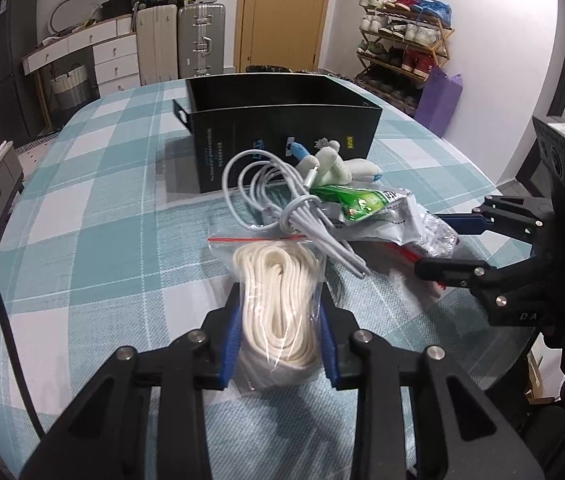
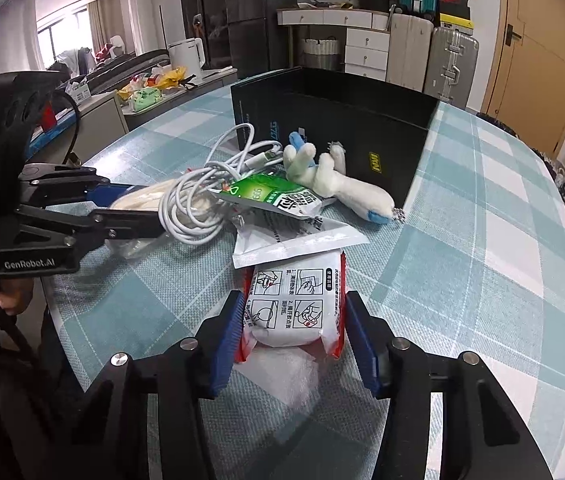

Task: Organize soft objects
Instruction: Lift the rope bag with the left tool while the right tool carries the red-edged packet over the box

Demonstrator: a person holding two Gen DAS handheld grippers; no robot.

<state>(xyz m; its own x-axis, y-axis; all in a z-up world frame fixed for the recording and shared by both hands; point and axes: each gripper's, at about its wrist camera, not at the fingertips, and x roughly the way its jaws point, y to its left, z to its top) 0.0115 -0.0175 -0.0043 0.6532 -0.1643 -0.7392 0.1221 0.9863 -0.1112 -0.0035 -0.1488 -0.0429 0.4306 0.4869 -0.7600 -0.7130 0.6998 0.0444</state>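
My left gripper [image 1: 280,312] is closed on a clear zip bag of coiled white rope [image 1: 278,300], which rests on the checked tablecloth. My right gripper [image 2: 292,312] straddles a red-and-white sealed packet [image 2: 294,308], its pads close to both sides; contact is unclear. Between them lie a coiled grey cable [image 1: 278,204], a green-and-white wipes pack [image 2: 274,196] and a small white plush toy [image 2: 334,176]. An open black box [image 1: 282,120] stands behind the pile. In the right wrist view the left gripper [image 2: 138,212] is at the left, beside the cable [image 2: 202,204].
The round table [image 1: 82,220] has a teal checked cloth. A flat white packet [image 2: 294,240] lies over the red-and-white packet's far end. Behind the table are suitcases [image 1: 198,40], a drawer unit [image 1: 102,52], a shoe rack [image 1: 402,48] and a door.
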